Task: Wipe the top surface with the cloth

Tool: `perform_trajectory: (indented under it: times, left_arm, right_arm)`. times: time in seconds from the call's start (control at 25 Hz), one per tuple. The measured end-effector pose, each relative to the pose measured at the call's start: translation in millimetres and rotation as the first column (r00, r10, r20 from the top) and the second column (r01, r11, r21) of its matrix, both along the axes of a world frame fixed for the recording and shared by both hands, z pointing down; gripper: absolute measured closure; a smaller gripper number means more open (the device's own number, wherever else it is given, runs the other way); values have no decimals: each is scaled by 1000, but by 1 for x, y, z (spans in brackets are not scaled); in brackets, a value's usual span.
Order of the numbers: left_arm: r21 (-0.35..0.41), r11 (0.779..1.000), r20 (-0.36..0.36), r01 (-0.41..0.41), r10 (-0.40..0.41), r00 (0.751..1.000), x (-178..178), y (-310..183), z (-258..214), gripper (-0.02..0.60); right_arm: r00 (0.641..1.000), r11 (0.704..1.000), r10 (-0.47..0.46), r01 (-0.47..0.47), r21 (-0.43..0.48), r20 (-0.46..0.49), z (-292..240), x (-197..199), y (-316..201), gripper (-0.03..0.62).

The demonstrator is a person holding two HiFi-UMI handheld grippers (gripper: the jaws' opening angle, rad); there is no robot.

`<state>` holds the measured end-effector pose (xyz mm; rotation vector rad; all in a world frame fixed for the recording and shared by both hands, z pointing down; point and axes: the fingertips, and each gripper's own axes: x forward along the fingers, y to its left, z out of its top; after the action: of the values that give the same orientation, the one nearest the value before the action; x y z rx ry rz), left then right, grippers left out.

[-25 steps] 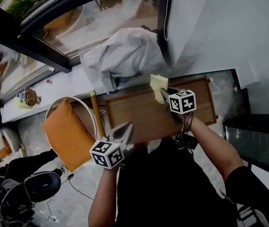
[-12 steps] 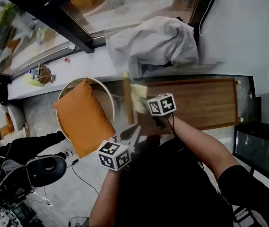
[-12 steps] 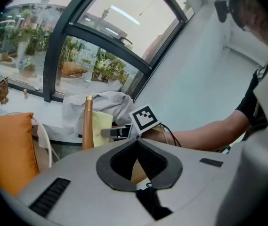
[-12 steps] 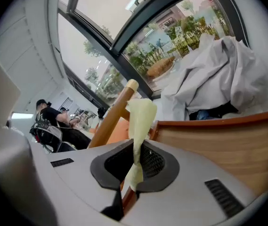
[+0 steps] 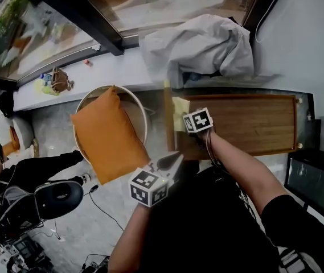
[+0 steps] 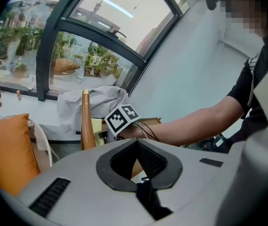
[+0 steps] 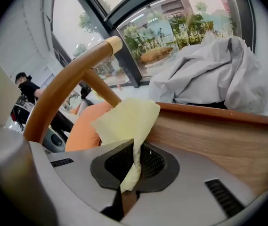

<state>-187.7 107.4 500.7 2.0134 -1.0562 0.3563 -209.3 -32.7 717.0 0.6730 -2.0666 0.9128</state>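
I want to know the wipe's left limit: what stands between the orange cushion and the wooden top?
In the head view, the chair's white rim and a wooden post stand between cushion and top.

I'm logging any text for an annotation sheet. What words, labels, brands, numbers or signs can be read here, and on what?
Readable text: none.
Left gripper cube and right gripper cube: black-and-white square marker patterns, no letters.
Pale yellow cloth in the right gripper: no print shows.
Small sign-like panels outdoors: too small and blurred to read.
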Motion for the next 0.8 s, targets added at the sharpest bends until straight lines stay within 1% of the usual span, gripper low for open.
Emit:
perform_trajectory:
  times: [0.08, 0.2, 0.4, 0.6, 0.8]
  left_arm:
    - [-6, 1000, -3, -2, 2, 1000, 1, 0, 1, 574]
    - [-10, 1000, -8, 3, -3, 1000, 4, -4, 0, 574]
    - [-13, 1000, -19, 28, -28, 999, 7, -9, -2, 572]
    - [-33, 997, -33, 69, -70, 997, 13, -19, 4, 572]
    - [-49, 992, -18, 112, -113, 993, 26, -34, 8, 572]
  right_arm:
    - [999, 999, -30, 31, 25, -24, 1, -1, 1, 562]
    - [998, 997, -56, 58, 41, -34, 0, -1, 1, 562]
    - [994, 995, -78, 82, 49, -71, 0, 16, -2, 562]
    - [994, 998, -64, 66, 15, -88, 1, 53, -6, 562]
    - [990, 999, -37, 37, 0, -134, 2, 107, -13, 562]
